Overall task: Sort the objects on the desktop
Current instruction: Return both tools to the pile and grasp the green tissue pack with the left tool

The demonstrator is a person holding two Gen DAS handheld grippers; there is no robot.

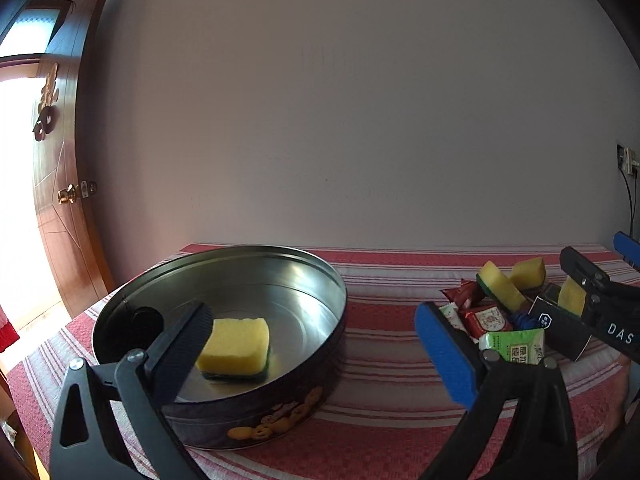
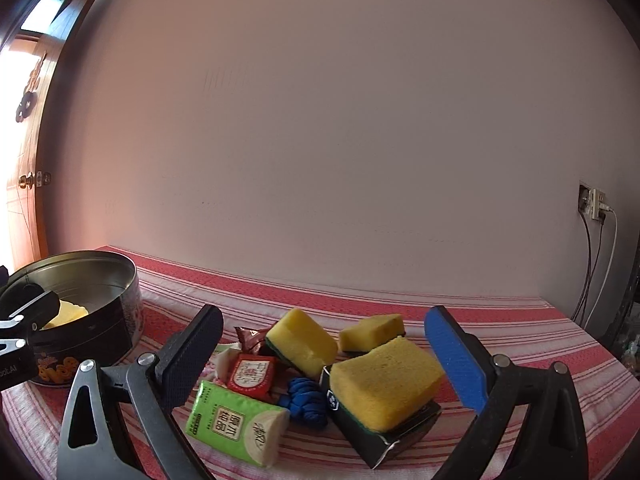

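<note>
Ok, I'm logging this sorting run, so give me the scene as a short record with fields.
surface: table under a red striped cloth
container: round cookie tin, open
in tin: one yellow sponge
unsorted pile: three yellow sponges, nearest one on a black box; green tissue pack; red snack packet; blue cloth bundle
left gripper: open, empty
right gripper: open, empty

My L gripper (image 1: pixel 320 344) hangs low, jaws wide apart, nothing between them. My R gripper (image 2: pixel 328 360) likewise, jaws spread wide, nothing gripped. Both point fwd, roughly level, R beside L.
</note>
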